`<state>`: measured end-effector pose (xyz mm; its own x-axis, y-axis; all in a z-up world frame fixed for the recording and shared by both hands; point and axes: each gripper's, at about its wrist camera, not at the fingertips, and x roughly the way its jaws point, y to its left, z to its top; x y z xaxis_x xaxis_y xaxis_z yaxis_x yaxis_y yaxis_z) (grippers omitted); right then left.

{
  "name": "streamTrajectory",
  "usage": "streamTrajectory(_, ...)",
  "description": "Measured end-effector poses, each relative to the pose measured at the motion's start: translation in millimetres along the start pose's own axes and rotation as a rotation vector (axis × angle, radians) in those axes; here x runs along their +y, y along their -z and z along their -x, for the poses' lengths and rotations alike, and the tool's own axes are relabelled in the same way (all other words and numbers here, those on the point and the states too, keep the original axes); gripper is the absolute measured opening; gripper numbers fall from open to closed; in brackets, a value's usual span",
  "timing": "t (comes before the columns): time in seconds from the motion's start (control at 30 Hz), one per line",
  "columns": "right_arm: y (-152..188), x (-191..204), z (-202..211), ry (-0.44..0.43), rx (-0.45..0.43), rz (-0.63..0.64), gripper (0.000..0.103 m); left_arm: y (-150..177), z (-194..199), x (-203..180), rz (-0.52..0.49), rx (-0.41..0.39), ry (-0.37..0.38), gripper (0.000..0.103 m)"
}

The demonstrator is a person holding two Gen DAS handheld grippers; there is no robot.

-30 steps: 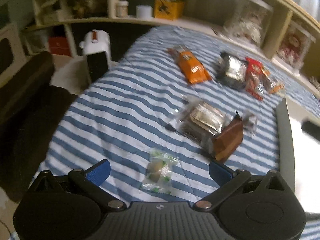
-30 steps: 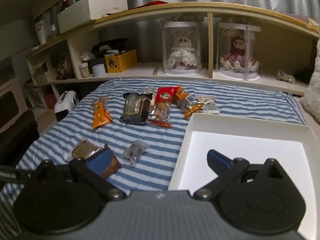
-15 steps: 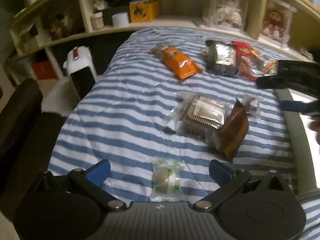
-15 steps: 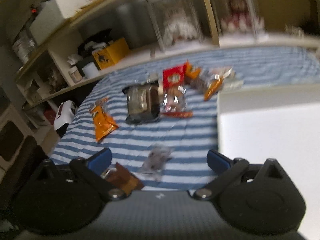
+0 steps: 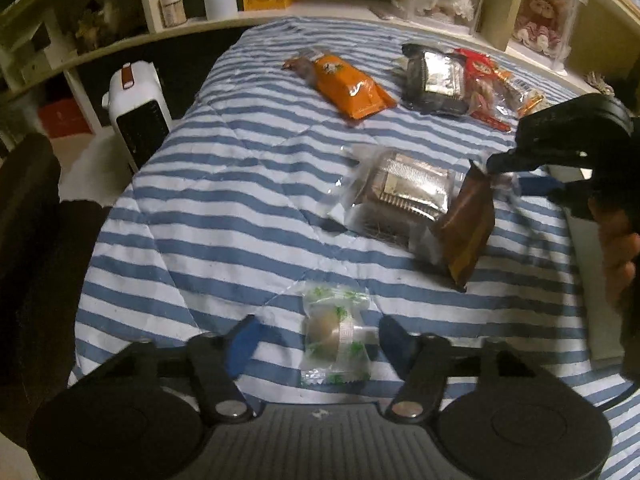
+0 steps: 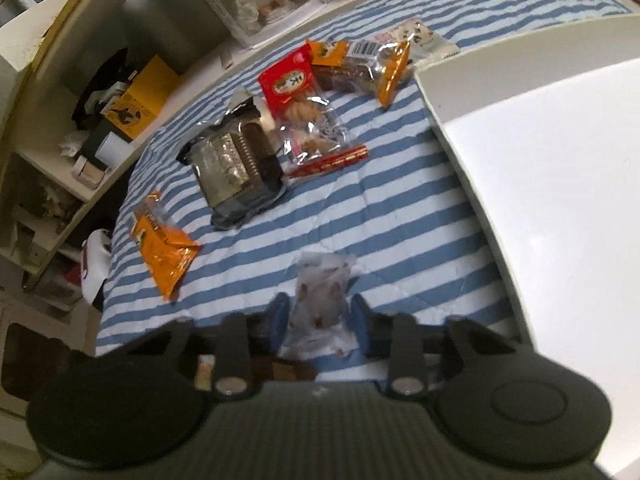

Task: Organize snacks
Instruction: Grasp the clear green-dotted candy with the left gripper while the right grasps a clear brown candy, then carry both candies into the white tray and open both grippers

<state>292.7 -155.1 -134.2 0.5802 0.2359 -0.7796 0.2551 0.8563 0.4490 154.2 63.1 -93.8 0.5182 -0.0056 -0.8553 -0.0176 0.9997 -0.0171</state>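
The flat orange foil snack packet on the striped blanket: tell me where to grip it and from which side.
Take the flat orange foil snack packet across its narrow width near the middle, coming down from above. It lies flat and alone on the blue-and-white striped blanket, long axis running diagonally, so the fingers should straddle the two long edges. The crimped ends are thin and would likely slip.

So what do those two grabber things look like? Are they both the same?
Yes, as far as the views show. The left gripper has a wide black body with a ribbed grey middle, two round black discs, silver pivot screws, and black arms ending in blue pads. The right gripper looks the same, also with blue pads. In the left wrist view a thin dark cable shows at the right edge.
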Motion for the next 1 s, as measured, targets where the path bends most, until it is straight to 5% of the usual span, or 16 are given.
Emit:
streamTrajectory(0.2,-1,9,15,0.004,-0.033,0.088,0.030,0,2,1,0.021,-0.009,0.021,0.032)
streamTrajectory(0.67,6,11,81,-0.033,-0.123,0.326,0.030,0,35,-2,0.035,-0.120,0.027,0.031)
streamTrajectory(1.0,8,-24,135,-0.046,-0.159,0.367,0.030,-6,79,-34,0.019,-0.232,0.073,0.031)
